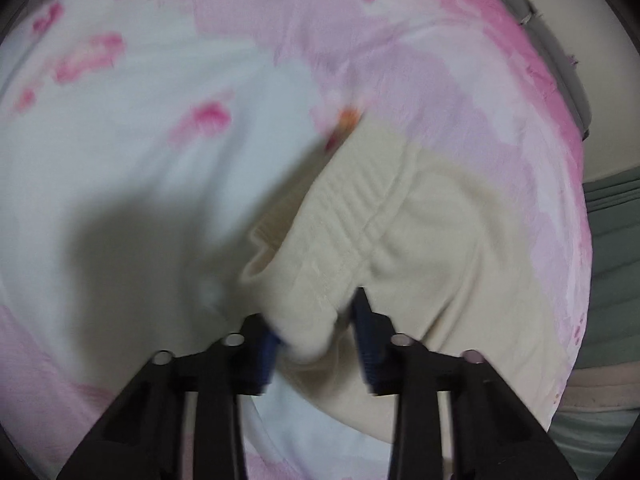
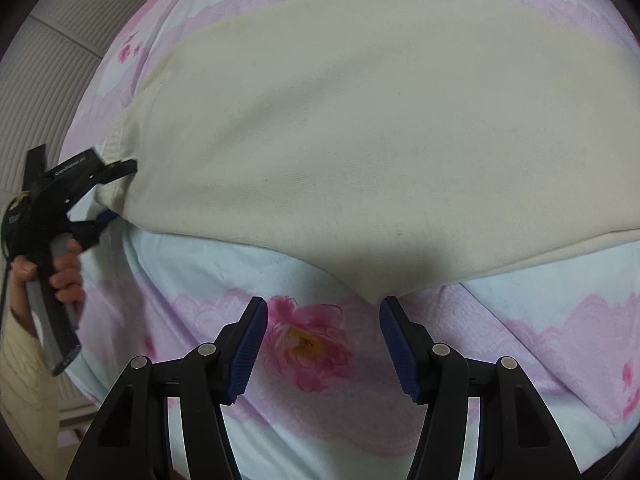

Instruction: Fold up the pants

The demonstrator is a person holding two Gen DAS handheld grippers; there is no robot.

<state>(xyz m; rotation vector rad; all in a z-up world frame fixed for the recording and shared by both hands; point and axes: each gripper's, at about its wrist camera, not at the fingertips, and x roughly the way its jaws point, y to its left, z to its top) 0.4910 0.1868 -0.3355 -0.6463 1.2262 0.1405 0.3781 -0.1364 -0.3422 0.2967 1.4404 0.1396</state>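
- Left wrist view: the left gripper (image 1: 316,320) sits at the bottom centre of the frame, clenched on a bunched corner of the cream pants (image 1: 420,216). Cloth fills the gap between its blue pads (image 1: 366,344). The ribbed waistband (image 1: 340,208) runs up toward the middle, and the pants spread into the lower right over a pink flowered bedspread (image 1: 120,128). This view is blurred, so how deep the bite goes is hard to say.
- Right wrist view: the right gripper (image 2: 324,340) at the bottom centre is released, with nothing between its jaws; only the bedspread's printed flower (image 2: 310,344) shows there. The near edge of the pants (image 2: 340,140) dips to a point touching or just beside its right-hand finger. At the left edge a hand (image 2: 60,272) holds the left gripper (image 2: 108,196) on the waistband end.
- To do this step well, I judge the right gripper should straddle that near edge and catch all layers before closing, then both should lift evenly so the fold lands square.
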